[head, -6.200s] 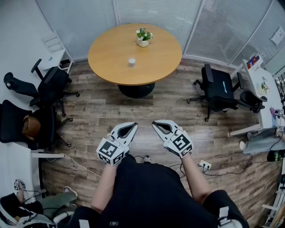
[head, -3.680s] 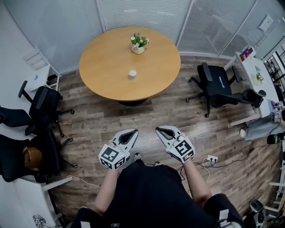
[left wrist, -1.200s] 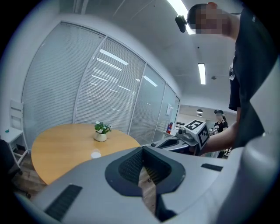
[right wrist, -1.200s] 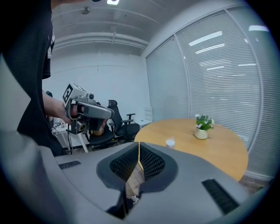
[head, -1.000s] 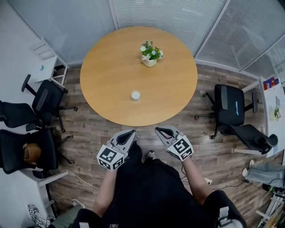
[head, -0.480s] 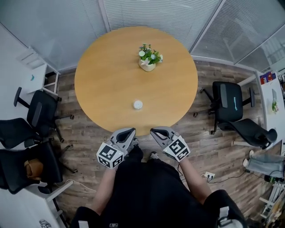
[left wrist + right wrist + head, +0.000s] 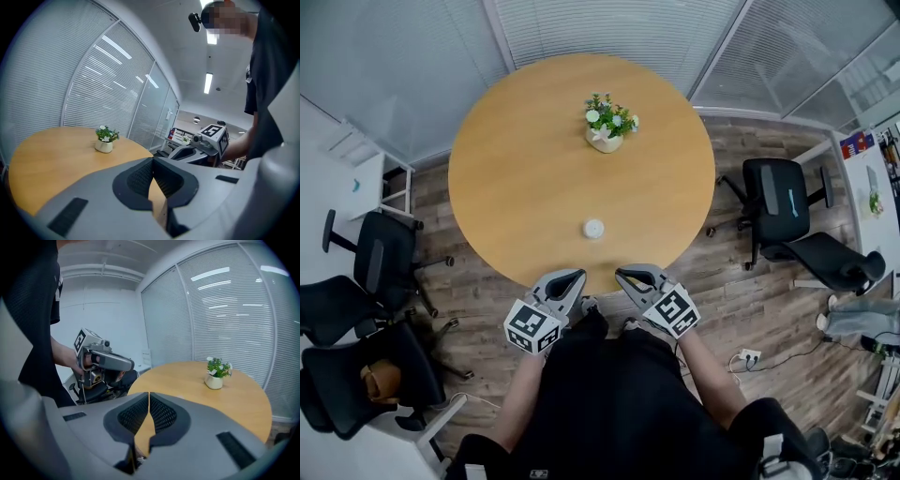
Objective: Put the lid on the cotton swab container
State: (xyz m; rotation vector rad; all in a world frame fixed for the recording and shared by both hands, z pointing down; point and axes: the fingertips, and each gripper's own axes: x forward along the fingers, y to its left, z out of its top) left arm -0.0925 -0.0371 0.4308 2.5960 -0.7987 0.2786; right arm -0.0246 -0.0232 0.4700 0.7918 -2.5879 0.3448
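left gripper (image 7: 578, 275) and right gripper (image 7: 621, 273) sit side by side at lower centre of the head view, tips at the near edge of the round wooden table (image 7: 506, 187). each is clenched, jaw tips pressed together with nothing between them. cotton swab container (image 7: 593, 229), small and white, stands on the table at centre frame, just above both grippers and apart from them. a potted plant (image 7: 607, 127) stands higher up.

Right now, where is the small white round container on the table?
In the head view, the small white round container stands alone on the round wooden table, close to the edge nearest the person and around the middle of it, with the white pot of flowers farther back.
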